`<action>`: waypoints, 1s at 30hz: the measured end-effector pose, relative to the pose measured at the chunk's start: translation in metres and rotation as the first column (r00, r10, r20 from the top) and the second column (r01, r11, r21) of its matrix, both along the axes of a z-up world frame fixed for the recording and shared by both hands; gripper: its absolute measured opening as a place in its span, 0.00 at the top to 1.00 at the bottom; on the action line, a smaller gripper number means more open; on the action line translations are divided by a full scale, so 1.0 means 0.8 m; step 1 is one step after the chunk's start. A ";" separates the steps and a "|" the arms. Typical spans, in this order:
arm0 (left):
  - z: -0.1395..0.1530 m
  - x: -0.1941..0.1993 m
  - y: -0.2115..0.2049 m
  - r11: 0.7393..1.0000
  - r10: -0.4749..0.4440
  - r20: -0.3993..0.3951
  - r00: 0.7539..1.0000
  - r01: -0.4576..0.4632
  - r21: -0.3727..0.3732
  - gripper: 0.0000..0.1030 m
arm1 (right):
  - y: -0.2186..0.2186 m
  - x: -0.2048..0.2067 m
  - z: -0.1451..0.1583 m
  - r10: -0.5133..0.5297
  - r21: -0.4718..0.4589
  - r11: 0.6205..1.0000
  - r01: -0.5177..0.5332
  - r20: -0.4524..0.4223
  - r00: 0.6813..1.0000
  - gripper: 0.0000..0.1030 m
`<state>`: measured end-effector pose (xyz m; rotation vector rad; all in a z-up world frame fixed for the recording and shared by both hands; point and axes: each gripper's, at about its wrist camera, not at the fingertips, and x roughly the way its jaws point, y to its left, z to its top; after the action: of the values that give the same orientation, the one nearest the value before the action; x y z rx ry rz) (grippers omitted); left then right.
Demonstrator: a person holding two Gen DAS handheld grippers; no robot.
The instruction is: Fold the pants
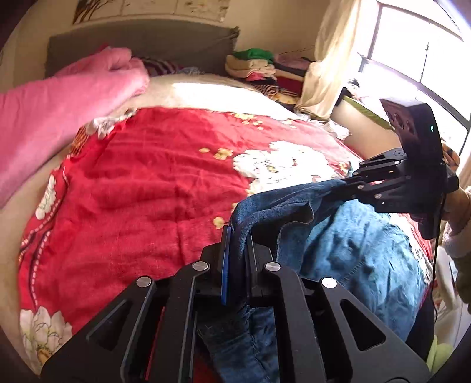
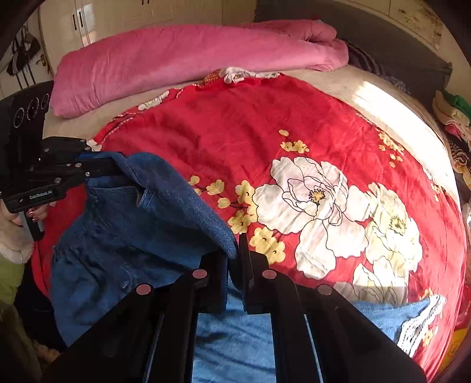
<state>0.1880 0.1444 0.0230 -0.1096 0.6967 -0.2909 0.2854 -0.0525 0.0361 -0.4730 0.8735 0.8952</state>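
Blue denim pants (image 1: 347, 253) hang between my two grippers above a red floral blanket (image 1: 153, 182). My left gripper (image 1: 237, 235) is shut on one end of the lifted denim edge; it also shows at the left of the right wrist view (image 2: 117, 166). My right gripper (image 2: 237, 244) is shut on the other end of that edge; it shows at the right of the left wrist view (image 1: 343, 184). The pants (image 2: 126, 235) sag below the held edge, and a lighter part lies on the blanket (image 2: 235, 338) near me.
A pink rolled quilt (image 2: 182, 62) lies along the bed's far side. A stack of folded clothes (image 1: 259, 66) sits at the head of the bed. A curtain (image 1: 329, 59) and window (image 1: 418, 59) are on the right. Cupboards (image 2: 88, 26) stand behind the bed.
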 end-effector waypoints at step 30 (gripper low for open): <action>-0.044 -0.227 -0.072 0.989 -0.045 -0.034 0.998 0.049 0.142 0.93 | -0.087 -0.282 -0.094 -0.075 0.155 0.984 0.092 -0.115 0.991 0.93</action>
<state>0.0067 0.0864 -0.0121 0.0388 0.7495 -0.2838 0.0595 -0.1223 -0.0393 -0.2483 0.9057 0.9123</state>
